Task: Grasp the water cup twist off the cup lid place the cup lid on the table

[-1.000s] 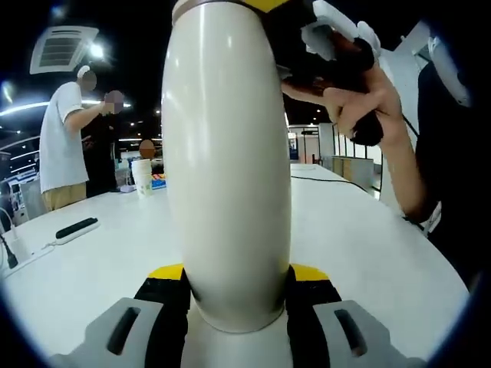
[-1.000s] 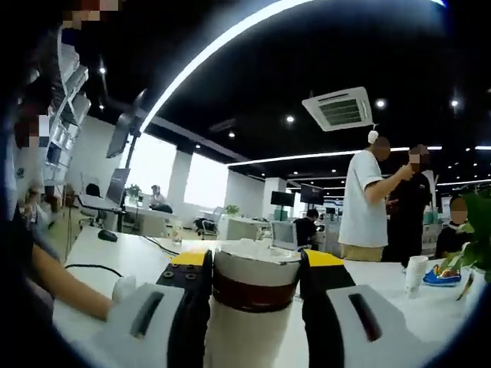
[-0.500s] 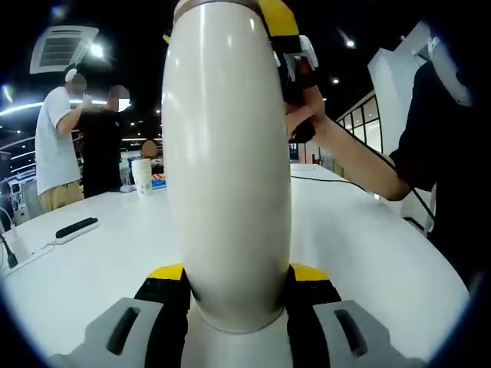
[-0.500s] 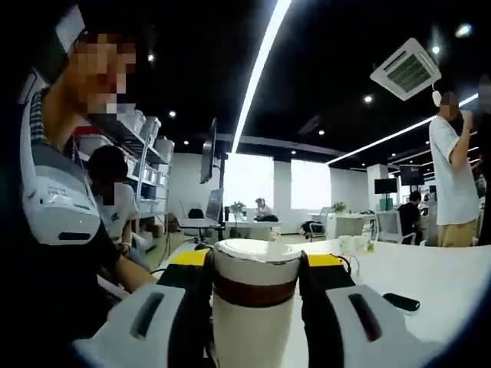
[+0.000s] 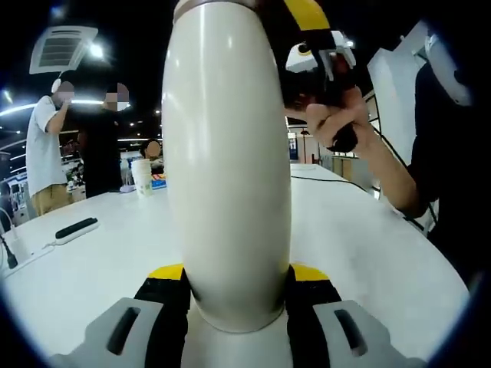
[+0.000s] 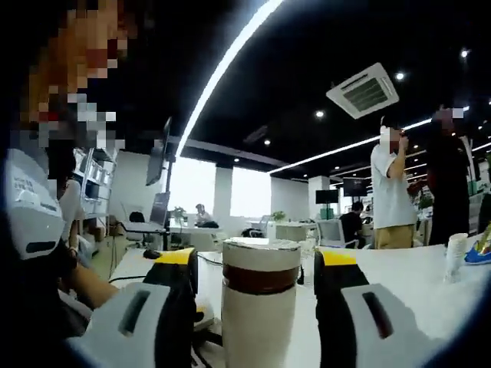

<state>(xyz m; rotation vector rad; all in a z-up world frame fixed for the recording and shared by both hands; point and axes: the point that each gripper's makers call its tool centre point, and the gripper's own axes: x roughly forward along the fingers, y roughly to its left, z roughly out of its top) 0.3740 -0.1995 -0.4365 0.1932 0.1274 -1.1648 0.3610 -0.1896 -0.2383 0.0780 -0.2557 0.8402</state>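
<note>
A tall cream-white water cup stands upright between my left gripper's yellow-tipped jaws, which are shut on its lower body. At the cup's top, the right gripper reaches in from the upper right, held by a hand. In the right gripper view the cup lid, white with a brown band, sits on the cup between the jaws. My right gripper stands open, with a gap on each side of the lid.
A white table stretches behind the cup, carrying a dark remote-like bar, a stack of paper cups and a cable. Two people stand at the far side. The holder's dark sleeve is at the right.
The right gripper's jaws, closed on the lid before, have spread apart from it, and that gripper has swung around the cup top. The left gripper and cup body stay still.
</note>
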